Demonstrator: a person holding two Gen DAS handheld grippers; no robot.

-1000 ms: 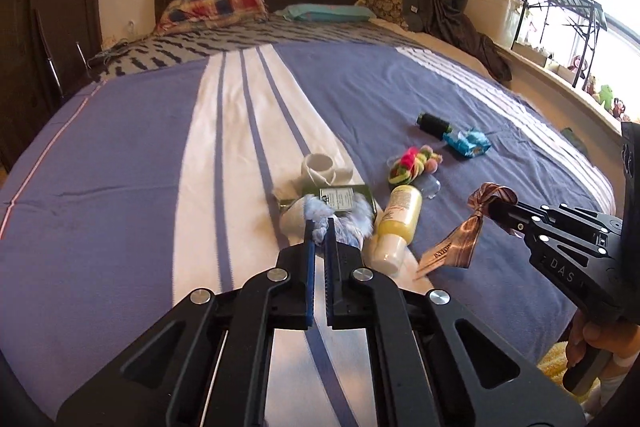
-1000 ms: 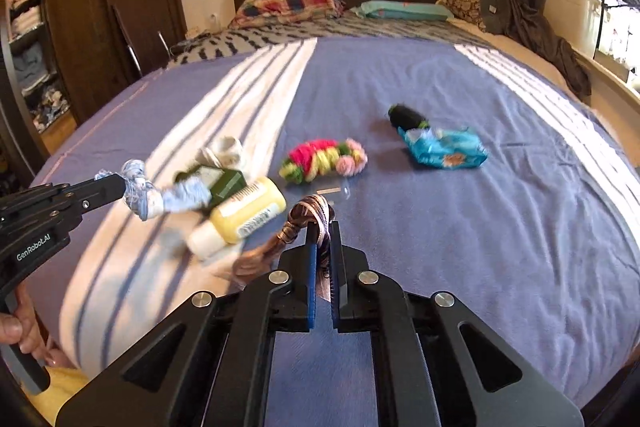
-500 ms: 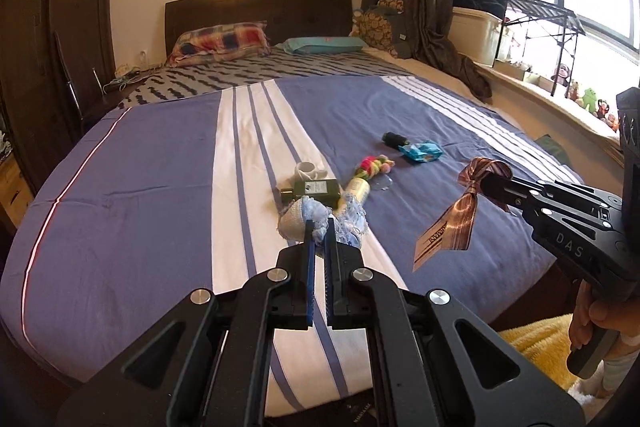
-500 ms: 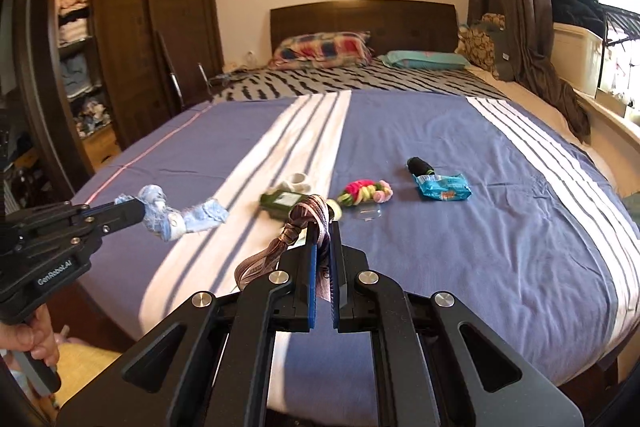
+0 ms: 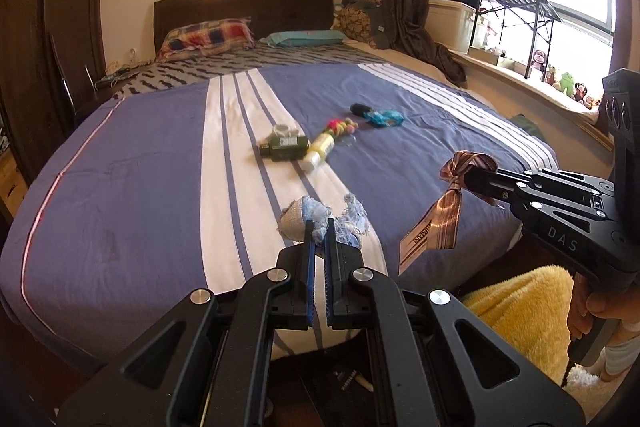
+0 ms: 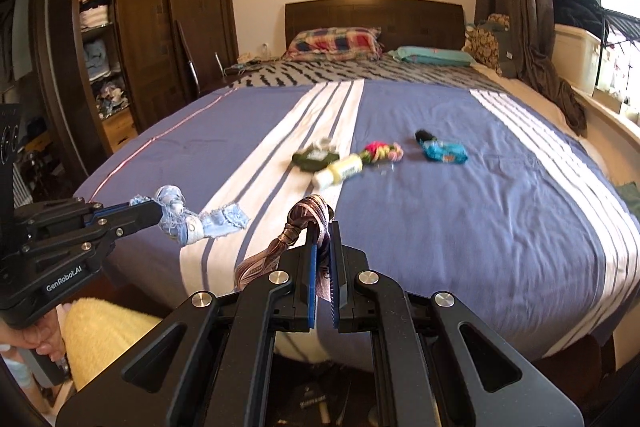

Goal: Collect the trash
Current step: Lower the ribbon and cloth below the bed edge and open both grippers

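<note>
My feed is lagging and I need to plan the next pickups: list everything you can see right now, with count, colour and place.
denim scrap: 1, pale blue, frayed, in the left gripper
ribbon bow: 1, brown striped, in the right gripper
green bottle: 1, dark green, lying on the bed's white stripe
yellow bottle: 1, pale yellow, white cap, lying beside the green bottle
white cup: 1, behind the green bottle
knotted toy: 1, pink and yellow, mid-bed
blue wrapper: 1, bright blue, right of the toy
black object: 1, touching the wrapper
bedspread: 1, purple with white stripes
pillows: 2, plaid and teal, at the headboard
yellow fluffy item: 1, beside the bed's foot
left gripper: shut
right gripper: shut
</note>
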